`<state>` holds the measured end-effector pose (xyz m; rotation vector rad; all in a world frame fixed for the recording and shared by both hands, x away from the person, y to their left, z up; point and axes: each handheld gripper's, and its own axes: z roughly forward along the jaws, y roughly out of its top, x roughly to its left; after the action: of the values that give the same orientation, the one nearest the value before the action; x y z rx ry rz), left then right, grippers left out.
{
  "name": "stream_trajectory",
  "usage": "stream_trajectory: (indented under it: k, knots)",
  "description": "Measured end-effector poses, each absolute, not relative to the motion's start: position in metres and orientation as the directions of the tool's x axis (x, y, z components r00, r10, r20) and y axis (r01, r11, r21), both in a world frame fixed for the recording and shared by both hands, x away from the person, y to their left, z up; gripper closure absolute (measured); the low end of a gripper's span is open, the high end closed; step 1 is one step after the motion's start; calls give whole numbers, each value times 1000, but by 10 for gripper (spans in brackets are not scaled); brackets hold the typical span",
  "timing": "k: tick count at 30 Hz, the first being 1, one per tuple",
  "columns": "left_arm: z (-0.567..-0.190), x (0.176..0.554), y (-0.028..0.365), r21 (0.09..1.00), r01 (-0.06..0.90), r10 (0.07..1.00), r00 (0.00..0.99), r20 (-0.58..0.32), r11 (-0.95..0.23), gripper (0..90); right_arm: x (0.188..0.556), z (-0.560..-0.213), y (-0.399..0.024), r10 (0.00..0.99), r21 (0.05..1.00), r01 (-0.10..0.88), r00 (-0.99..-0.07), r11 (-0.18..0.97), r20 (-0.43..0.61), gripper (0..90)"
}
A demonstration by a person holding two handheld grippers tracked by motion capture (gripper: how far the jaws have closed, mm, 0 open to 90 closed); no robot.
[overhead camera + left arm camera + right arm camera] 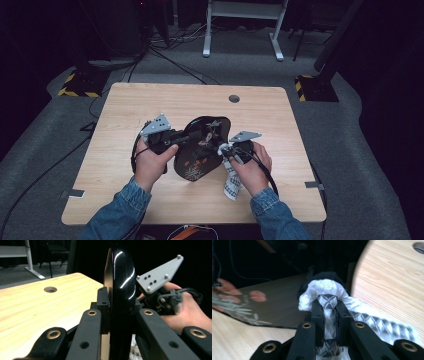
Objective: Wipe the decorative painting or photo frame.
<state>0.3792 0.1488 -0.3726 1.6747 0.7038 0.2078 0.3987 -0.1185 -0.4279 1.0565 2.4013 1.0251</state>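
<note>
Left gripper [186, 137] clamps the black tray's [202, 145] rim, holding it tilted above the table [125, 110], right gripper [223, 149] pinches the cloth [231, 182] against its face — push too hard and the glossy tray could twist loose.

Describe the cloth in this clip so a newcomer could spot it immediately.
Start at the light wooden table and find the glossy black lacquered tray with flower motifs, held at its middle. Just right of it, the right gripper is shut on a white cloth with a dark checked pattern, the one soft thing there.
</note>
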Motion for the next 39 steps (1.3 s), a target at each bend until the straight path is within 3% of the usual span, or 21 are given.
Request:
stream_trajectory:
  k: [20, 39]
  knots:
    - [-374, 381, 150, 939, 338, 553, 795, -250, -62, 795, 376, -415, -81, 623, 755, 425, -782, 499, 29, 814]
    - [-373, 381, 149, 940, 334, 556, 795, -243, -68, 793, 406, -437, -124, 746, 709, 519, -666, 478, -15, 814]
